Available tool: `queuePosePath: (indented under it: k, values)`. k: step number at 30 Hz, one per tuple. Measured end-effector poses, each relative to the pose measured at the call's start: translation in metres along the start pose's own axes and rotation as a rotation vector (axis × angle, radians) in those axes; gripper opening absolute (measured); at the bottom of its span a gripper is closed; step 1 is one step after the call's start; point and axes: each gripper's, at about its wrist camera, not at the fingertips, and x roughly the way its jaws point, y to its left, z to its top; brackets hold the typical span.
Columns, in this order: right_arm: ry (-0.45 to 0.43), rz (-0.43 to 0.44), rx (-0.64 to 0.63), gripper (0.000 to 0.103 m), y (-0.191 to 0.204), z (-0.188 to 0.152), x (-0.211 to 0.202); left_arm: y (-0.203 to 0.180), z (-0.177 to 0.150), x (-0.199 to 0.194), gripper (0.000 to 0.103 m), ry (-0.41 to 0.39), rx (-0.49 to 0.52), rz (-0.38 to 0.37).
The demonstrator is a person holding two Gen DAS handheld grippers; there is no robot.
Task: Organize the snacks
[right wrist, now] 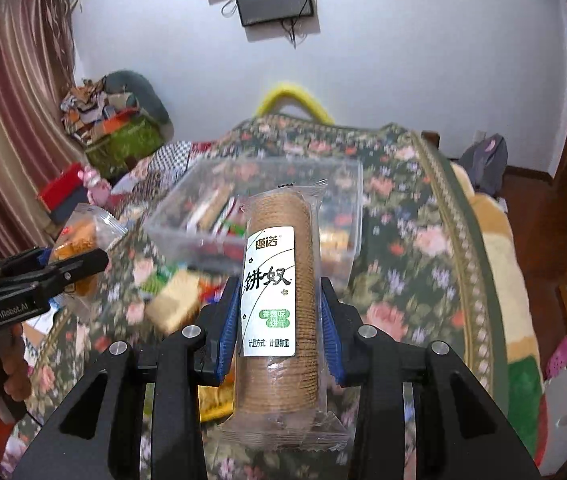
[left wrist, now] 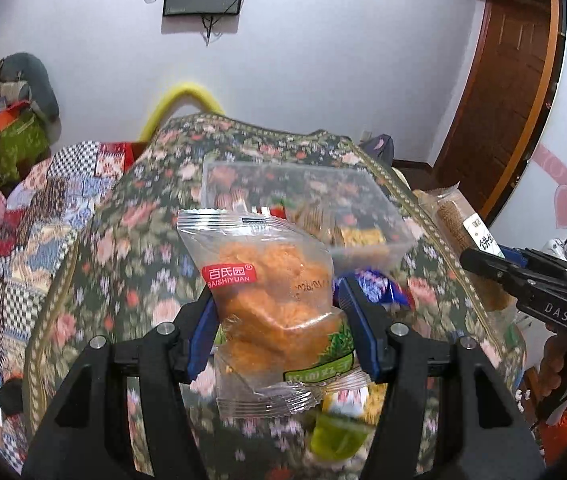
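My left gripper is shut on a clear bag of orange puffed snacks with a red label, held above the floral tablecloth. My right gripper is shut on a tall clear-wrapped stack of round biscuits with a white label. Beyond both stands a clear plastic box with several snack packs inside. The right gripper shows at the right edge of the left wrist view with the biscuit stack. The left gripper and its orange bag appear at the left of the right wrist view.
Loose snacks lie on the cloth under the grippers: a blue pack, a green jelly cup, a pale cracker pack. A patchwork cover lies left, curtains beyond, a wooden door at right.
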Motion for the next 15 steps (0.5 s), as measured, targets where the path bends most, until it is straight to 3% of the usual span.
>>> queuePosePath:
  k: [15]
  values:
    - [-0.005,-0.011,0.025,0.034,-0.011,0.050,0.062,0.001,0.054,0.069,0.059,0.015,-0.014,-0.017]
